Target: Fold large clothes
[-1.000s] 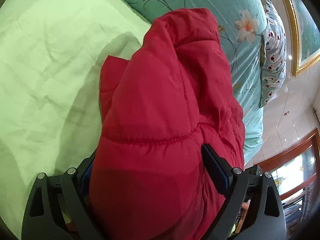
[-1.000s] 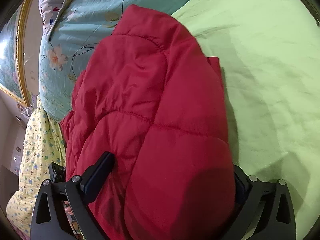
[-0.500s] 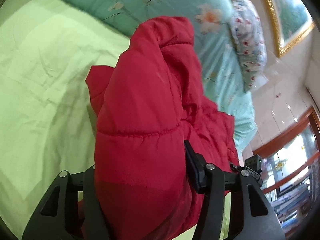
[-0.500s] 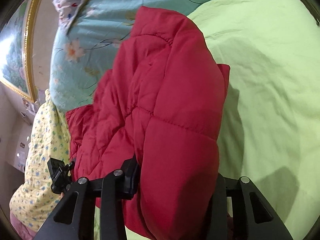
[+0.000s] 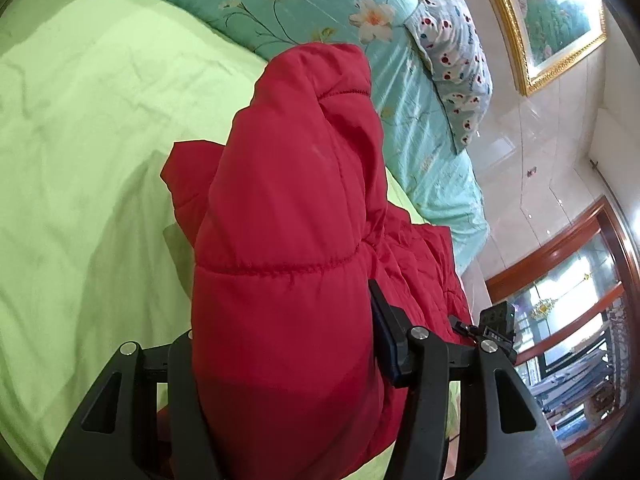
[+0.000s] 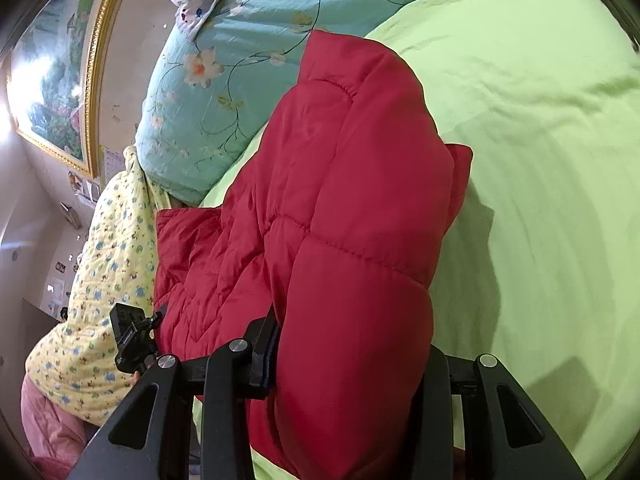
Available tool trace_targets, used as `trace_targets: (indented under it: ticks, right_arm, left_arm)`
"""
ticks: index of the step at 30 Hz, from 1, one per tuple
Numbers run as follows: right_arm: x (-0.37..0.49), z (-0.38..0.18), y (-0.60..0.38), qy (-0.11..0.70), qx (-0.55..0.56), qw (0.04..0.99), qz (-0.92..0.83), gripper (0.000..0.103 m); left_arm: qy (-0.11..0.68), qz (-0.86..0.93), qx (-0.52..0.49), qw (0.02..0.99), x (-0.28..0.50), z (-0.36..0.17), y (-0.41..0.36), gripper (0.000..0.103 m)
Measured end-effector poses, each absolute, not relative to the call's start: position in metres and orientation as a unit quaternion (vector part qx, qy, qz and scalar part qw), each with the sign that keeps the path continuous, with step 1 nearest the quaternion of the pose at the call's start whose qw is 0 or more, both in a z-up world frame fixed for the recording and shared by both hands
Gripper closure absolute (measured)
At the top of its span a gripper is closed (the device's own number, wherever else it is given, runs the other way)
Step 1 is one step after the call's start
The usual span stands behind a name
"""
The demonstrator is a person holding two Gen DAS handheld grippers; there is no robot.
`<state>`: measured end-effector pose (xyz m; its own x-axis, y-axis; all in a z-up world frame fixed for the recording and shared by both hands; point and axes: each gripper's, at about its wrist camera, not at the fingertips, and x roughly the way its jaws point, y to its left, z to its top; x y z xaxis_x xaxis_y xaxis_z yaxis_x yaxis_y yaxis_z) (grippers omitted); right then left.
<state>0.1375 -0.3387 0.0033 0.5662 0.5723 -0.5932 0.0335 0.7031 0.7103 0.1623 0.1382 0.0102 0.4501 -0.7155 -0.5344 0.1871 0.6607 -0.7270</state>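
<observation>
Both my tongs clamped on the red puffer jacket (image 5: 288, 240), over the green bed.

My left gripper (image 5: 280, 364) has its two fingers squeezed in on a thick quilted fold of the jacket (image 6: 352, 208), and my right gripper (image 6: 348, 360) pinches another padded fold the same way, the fabric bulging between the jaws. The jacket is bunched up in a hump above the light green sheet (image 5: 80, 140), its loose part trailing on the sheet toward the bed's near edge. The teal floral quilt (image 5: 320, 4) lies along the head end, just beyond the jacket, with a spotted pillow (image 5: 452, 56) on it.
</observation>
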Motion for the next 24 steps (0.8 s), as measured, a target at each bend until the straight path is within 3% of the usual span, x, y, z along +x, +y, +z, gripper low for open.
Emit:
trace_targets:
  ticks: [10,15,19,24]
  right_arm:
    - [0.141,-0.013,-0.342,0.427,0.342,0.826,0.133,0.055]
    - [0.134,-0.026,-0.350,0.414,0.358,0.828,0.123,0.047]
    - [0.131,-0.028,-0.349,0.404,0.341,0.843,0.102,0.034]
    - [0.125,-0.031,-0.355,0.389,0.355,0.846,0.085,0.026]
  left_arm:
    - [0.453,-0.227,-0.258,0.822,0.171,-0.013,0.129,0.048]
    - [0.446,-0.202,-0.254,0.834,0.169,-0.025,0.127,0.037]
    - [0.448,-0.157,-0.241,0.847,0.165,-0.023,0.127,0.016]
    - [0.439,-0.111,-0.248,0.856,0.152,-0.013,0.128,0.012]
